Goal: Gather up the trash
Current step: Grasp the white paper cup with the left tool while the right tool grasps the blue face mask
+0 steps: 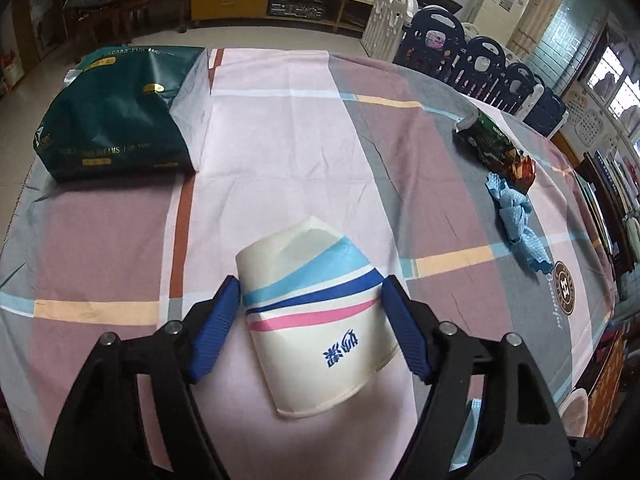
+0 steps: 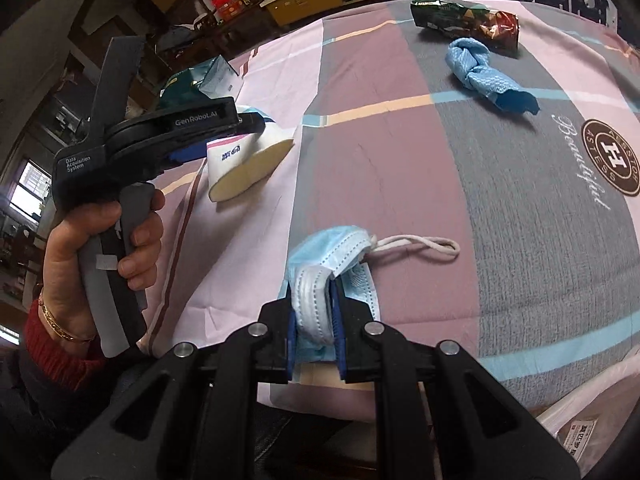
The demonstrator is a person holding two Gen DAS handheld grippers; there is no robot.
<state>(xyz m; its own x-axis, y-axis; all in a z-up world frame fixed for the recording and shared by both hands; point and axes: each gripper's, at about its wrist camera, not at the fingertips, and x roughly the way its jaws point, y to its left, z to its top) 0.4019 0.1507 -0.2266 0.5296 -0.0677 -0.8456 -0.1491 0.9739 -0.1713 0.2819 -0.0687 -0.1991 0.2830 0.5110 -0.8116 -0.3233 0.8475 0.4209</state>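
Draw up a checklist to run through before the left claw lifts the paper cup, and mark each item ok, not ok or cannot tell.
1. Cup between the left claw pads: ok.
2. Pads pressing on the cup: cannot tell; the pads look to be at its sides.
3. Cup shape: not ok; it lies on its side, squashed flat.
4. Right claw clamped on the mask: ok.
5. Green bag within view for the drop: ok, at the far left of the cloth.
6. Other trash clear of the lift: ok; wrapper and blue cloth lie apart, to the right.
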